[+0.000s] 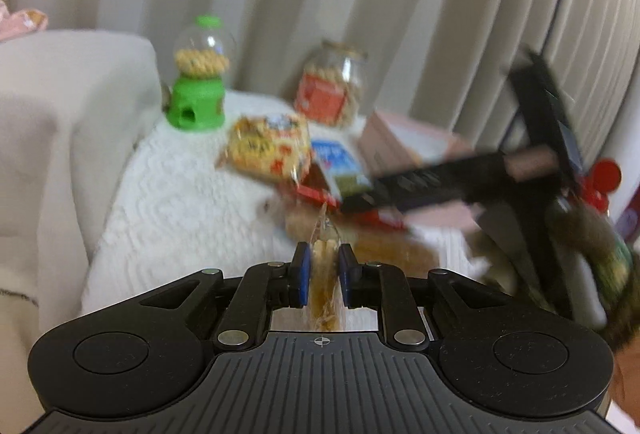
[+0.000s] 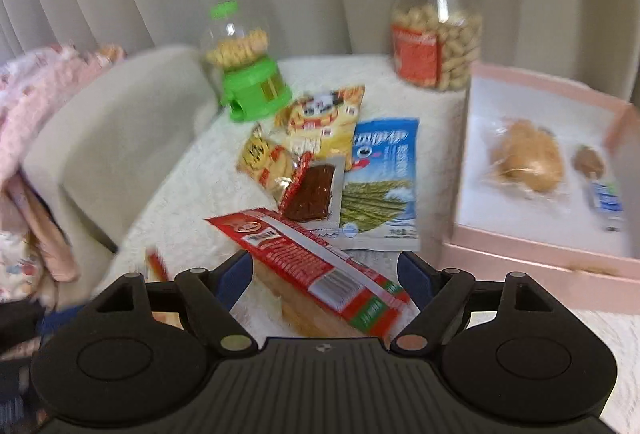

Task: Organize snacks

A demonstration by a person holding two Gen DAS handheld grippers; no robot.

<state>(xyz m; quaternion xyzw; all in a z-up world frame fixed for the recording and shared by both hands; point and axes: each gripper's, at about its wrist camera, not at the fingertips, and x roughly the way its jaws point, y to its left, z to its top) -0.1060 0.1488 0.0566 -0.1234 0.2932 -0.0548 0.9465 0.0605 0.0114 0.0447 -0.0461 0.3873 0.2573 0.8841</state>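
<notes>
Two tools: left clamped, right spread.

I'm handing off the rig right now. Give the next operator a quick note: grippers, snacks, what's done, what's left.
Left gripper: shut on a clear-wrapped snack, held above the blanket.
Right gripper: open, straddling the long red packet, not gripping it.
Done: bread and a small sweet lie in the pink box.
Left: red packet, blue packet, yellow bags and jerky lie loose on the blanket. Peanut jar and green dispenser stand at the back.
</notes>
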